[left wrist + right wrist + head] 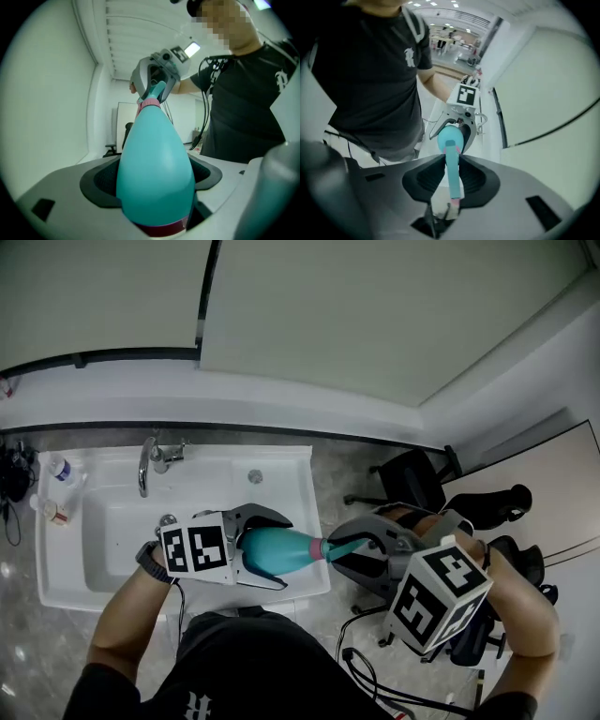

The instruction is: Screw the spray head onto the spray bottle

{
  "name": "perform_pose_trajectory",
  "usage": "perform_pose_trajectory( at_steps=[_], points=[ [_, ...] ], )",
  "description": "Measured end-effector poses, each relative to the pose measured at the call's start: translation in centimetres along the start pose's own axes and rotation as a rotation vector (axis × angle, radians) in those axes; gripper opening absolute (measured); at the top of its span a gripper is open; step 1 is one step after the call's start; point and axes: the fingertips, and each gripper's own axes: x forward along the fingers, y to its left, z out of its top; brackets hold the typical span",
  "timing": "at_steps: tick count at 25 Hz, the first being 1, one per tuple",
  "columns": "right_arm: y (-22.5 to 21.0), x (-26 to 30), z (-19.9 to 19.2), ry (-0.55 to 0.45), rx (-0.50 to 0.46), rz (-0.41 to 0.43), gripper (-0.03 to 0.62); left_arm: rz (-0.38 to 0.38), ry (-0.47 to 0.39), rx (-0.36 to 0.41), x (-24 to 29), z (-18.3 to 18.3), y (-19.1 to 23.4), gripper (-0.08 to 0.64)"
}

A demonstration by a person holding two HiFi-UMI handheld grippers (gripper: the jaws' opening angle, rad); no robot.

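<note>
Assembly held above the sink corner.
Left gripper clamps spray bottle; right gripper pinches spray head; floor open rightward.

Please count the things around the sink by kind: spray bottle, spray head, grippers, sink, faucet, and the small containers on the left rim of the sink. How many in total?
Spray bottle, teal: 1
Spray head, teal: 1
Grippers: 2, the left gripper and the right gripper
Sink: 1
Faucet: 1
Small containers on the sink's left rim: 2
Total: 8
</note>
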Motion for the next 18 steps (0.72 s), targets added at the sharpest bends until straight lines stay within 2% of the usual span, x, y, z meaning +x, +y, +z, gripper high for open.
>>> perform_pose_trajectory(
  at_steps=[4, 7, 10, 12, 14, 16, 18],
  points=[
    [-1.2, 0.6, -1.2, -0.044, 0.348, 0.098, 0.092, 0.232, 0.123, 0.109, -0.4, -0.6, 2.1, 0.414],
    [-2.1, 1.1, -2.2, -0.129, 0.700, 0.196, 0.092, 0.401, 0.211, 0.200, -1.2, -0.9, 3.6, 0.414],
    [-2.6, 1.7, -2.7, -0.216, 1.034, 0.304, 0.092, 0.491, 0.284, 0.256, -1.7, -1.4, 4.3, 0.414],
    [-2.6, 2.2, -2.7, -0.275, 1.212, 0.363, 0.092, 0.495, 0.308, 0.261, -1.8, -2.1, 4.3, 0.414],
    [-2.6, 2.6, -2.4, -0.337, 1.314, 0.400, 0.094, 0.438, 0.285, 0.218, -1.6, -2.8, 3.9, 0.414],
    [-2.8, 2.3, -1.8, -0.399, 1.316, 0.391, 0.094, 0.330, 0.213, 0.126, -1.4, -3.1, 3.1, 0.414],
    [-3.4, 0.6, -1.1, -0.466, 1.207, 0.331, 0.094, 0.199, 0.132, 0.028, -1.3, -3.1, 2.2, 0.414]
  ],
)
